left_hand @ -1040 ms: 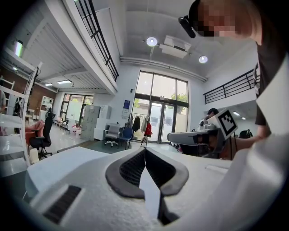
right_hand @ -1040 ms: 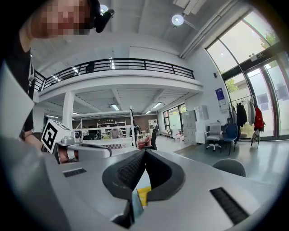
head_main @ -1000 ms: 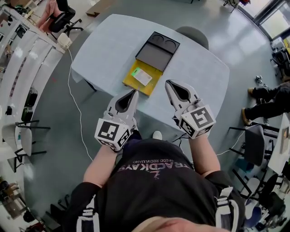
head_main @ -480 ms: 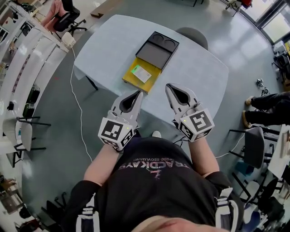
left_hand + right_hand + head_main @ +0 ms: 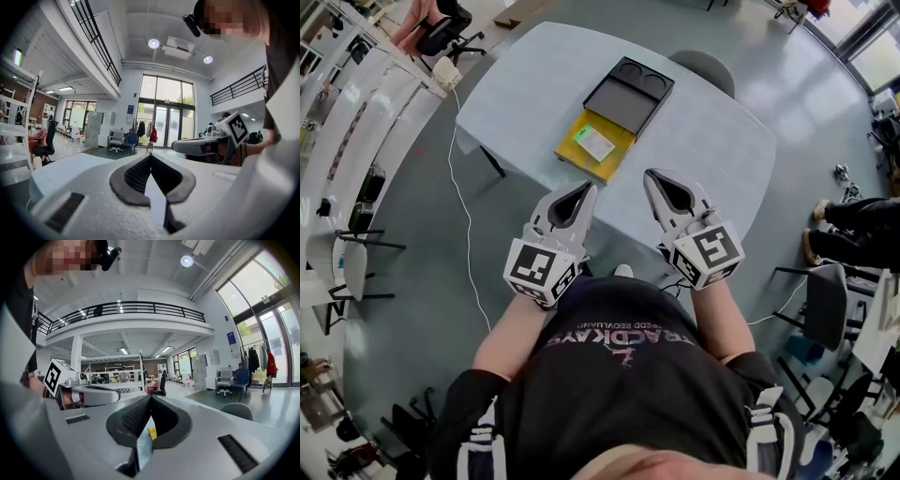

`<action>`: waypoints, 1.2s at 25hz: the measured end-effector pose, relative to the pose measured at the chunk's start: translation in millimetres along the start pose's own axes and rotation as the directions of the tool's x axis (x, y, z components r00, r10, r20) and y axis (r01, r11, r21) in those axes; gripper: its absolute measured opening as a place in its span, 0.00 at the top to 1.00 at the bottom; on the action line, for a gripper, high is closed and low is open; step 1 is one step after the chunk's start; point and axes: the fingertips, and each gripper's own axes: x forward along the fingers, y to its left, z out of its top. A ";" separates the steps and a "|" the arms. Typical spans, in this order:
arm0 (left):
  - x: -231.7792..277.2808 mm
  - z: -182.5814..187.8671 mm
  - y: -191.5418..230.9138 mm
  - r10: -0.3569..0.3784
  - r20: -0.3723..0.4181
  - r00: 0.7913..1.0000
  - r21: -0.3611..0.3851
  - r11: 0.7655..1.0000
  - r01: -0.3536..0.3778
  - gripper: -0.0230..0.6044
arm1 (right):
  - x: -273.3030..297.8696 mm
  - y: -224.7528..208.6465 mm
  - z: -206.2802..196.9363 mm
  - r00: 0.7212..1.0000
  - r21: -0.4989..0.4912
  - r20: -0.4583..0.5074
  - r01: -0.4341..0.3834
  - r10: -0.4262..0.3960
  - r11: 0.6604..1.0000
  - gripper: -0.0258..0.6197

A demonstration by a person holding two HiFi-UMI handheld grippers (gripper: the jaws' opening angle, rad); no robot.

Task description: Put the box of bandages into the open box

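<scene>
The open box stands on the pale blue table (image 5: pixel 712 159): a yellow tray (image 5: pixel 609 161) with a black lid part (image 5: pixel 628 94) lying behind it. The white, green-marked box of bandages (image 5: pixel 593 142) lies flat inside the yellow tray. My left gripper (image 5: pixel 586 190) hovers just short of the tray's near edge, shut and empty. My right gripper (image 5: pixel 652 176) is level with it to the right, also shut with nothing held. The left gripper (image 5: pixel 150 155) and right gripper (image 5: pixel 150 397) each look level across the room. A yellow sliver of the tray (image 5: pixel 152 433) shows below the right jaws.
A grey chair (image 5: pixel 703 70) stands at the table's far side. A white cable (image 5: pixel 455 187) runs over the floor to the left. At the right edge are a seated person's legs (image 5: pixel 862 216) and a dark chair (image 5: pixel 825 300). White desks (image 5: pixel 356 122) line the left.
The left gripper has drifted slightly to the right. Both grippers stay shut above the table's near edge, and the bandage box has not moved in the tray.
</scene>
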 end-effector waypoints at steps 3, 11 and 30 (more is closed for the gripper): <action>-3.2 -0.8 -1.0 0.009 0.001 1.000 0.001 1.000 -0.009 0.94 | -0.5 2.3 0.1 1.000 -0.003 0.002 -0.010 0.010 1.000 0.94; -15.1 -0.9 -0.6 0.036 0.004 0.999 0.002 0.999 -0.036 0.94 | 0.4 11.7 0.6 0.999 -0.008 0.004 -0.034 0.034 0.999 0.94; -15.3 -2.1 8.1 0.040 -0.007 0.999 -0.002 0.999 -0.040 0.94 | 10.3 14.0 0.1 0.999 -0.002 -0.002 -0.044 0.044 0.999 0.94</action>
